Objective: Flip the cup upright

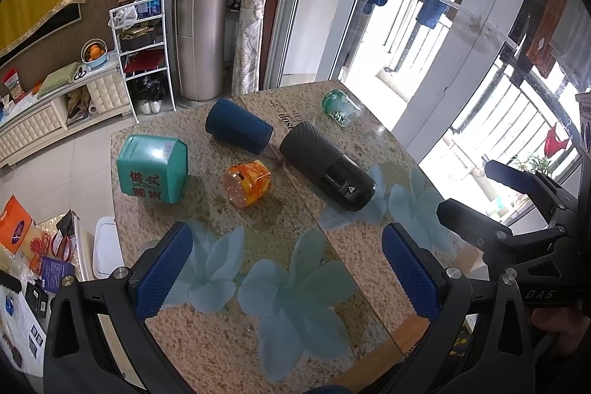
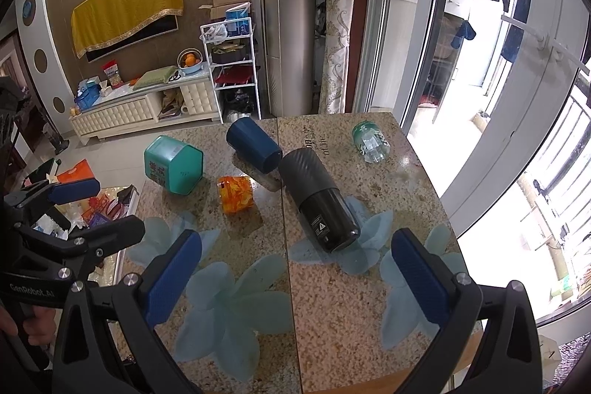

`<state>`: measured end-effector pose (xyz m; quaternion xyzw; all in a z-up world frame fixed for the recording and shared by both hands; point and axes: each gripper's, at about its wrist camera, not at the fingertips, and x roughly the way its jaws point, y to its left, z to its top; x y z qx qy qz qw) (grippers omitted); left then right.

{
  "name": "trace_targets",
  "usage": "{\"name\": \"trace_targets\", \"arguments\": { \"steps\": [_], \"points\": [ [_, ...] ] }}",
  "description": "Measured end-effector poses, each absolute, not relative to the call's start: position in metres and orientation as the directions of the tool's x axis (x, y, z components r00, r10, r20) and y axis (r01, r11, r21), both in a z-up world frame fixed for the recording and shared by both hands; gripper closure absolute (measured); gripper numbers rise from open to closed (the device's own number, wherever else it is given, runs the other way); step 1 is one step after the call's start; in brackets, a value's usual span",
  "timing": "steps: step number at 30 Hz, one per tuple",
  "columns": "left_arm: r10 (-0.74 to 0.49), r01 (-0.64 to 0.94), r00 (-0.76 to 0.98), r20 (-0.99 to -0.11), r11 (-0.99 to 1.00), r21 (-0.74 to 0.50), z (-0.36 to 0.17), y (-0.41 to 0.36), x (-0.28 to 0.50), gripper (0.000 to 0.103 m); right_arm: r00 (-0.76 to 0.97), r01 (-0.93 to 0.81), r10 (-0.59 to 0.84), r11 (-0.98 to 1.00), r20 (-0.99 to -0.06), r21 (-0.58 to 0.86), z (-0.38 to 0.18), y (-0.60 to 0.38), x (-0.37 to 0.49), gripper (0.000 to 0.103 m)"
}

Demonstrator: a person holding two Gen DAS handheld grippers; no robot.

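A dark blue cup (image 1: 238, 131) lies on its side on the speckled stone table (image 1: 229, 231), towards the far edge; it also shows in the right wrist view (image 2: 254, 144). A black flask (image 1: 327, 170) lies on its side just right of it, also in the right wrist view (image 2: 318, 203). My left gripper (image 1: 288, 268) is open and empty, above the near part of the table. My right gripper (image 2: 297, 277) is open and empty beside it; it shows at the right of the left wrist view (image 1: 476, 187).
A teal tin (image 1: 152, 168), an orange jar (image 1: 246, 183) and a green-capped clear jar (image 1: 340, 108) lie on the table around the cup. The table's left edge drops to a floor with boxes (image 1: 22, 239). A glass balcony door (image 1: 461, 69) stands to the right.
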<state>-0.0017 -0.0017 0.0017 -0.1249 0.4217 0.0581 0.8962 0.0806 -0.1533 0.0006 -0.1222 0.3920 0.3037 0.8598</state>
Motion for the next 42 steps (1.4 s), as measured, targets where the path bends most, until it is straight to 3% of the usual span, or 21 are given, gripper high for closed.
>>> {"name": "trace_targets", "arguments": {
  "steps": [24,42],
  "points": [
    [-0.023,-0.187,0.621,-0.783,0.966,-0.176,-0.006,-0.004,0.021,0.0,0.484,-0.612,0.43,0.789,-0.762,0.057,0.0,-0.158,0.102,0.0],
    [0.0,-0.325,0.527,-0.85,0.924,-0.201,-0.046,0.004,0.099,0.0,0.348,-0.674,0.395,0.736,-0.85,0.066,-0.011,-0.143,0.234,0.0]
  ]
}}
